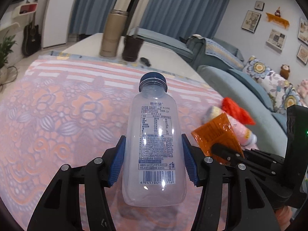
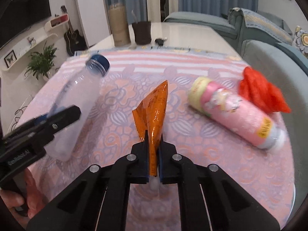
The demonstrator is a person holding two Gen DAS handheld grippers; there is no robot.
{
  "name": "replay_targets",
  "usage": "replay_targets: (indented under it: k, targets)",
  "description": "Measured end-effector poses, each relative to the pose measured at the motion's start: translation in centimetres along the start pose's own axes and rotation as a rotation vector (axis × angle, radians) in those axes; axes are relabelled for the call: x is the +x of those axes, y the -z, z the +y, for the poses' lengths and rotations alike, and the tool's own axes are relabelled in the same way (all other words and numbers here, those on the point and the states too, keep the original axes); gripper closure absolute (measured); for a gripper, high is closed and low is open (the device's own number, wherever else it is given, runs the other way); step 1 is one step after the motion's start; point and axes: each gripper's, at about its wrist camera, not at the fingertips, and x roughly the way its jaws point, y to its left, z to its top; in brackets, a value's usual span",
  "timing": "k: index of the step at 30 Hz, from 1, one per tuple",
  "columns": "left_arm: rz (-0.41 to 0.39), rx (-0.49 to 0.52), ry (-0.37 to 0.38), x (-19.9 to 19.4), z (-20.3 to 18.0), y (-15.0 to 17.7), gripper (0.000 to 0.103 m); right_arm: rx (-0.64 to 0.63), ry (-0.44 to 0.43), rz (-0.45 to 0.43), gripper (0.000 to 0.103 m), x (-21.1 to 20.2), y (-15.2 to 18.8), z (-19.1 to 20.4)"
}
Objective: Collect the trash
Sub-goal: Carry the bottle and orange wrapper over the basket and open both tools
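My left gripper (image 1: 153,159) is shut on an empty clear plastic bottle (image 1: 154,142) with a dark blue cap, held above the pink patterned cloth. The bottle also shows at the left of the right wrist view (image 2: 77,104). My right gripper (image 2: 153,150) is shut on an orange plastic wrapper (image 2: 154,107), which sticks up between its fingers; the wrapper also shows in the left wrist view (image 1: 217,136). A pink rolled pack (image 2: 236,113) and a red crumpled piece (image 2: 259,92) lie on the cloth to the right.
A pink floral cloth (image 2: 119,80) covers the near part of a white table (image 2: 182,32). At the far end stand a tall beige flask (image 2: 118,25), a dark cup (image 2: 141,31) and a small dark object (image 2: 159,41). A blue-grey sofa (image 2: 269,57) runs along the right.
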Motion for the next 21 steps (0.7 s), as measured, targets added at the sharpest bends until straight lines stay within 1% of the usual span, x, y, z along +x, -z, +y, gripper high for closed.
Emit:
replay_targets:
  k: [3, 8, 10, 15, 19, 21]
  targets:
    - [-0.019, 0.009, 0.051, -0.9, -2.3, 0.0, 0.050, 0.017, 0.007, -0.043, 0.098, -2.8, 0.2, -1.4]
    - [-0.052, 0.077, 0.145, -2.5, -8.2, -0.2, 0.050, 0.074, 0.040, -0.123, 0.098, -8.2, 1.1, -4.8]
    - [-0.058, 0.102, 0.186, -2.9, -10.5, -0.3, 0.050, 0.104, 0.066, -0.145, 0.098, -10.1, 1.7, -6.2]
    - [-0.072, 0.177, 0.274, -3.9, -16.6, -0.1, 0.050, 0.189, 0.142, -0.196, 0.098, -15.3, 4.2, -10.9]
    - [-0.102, 0.290, 0.296, -4.7, -22.7, 1.0, 0.050, 0.279, 0.174, -0.227, 0.098, -18.9, 6.6, -15.1]
    - [-0.092, 0.314, 0.325, -4.7, -24.7, 1.5, 0.050, 0.329, 0.201, -0.241, 0.098, -20.6, 7.9, -17.4]
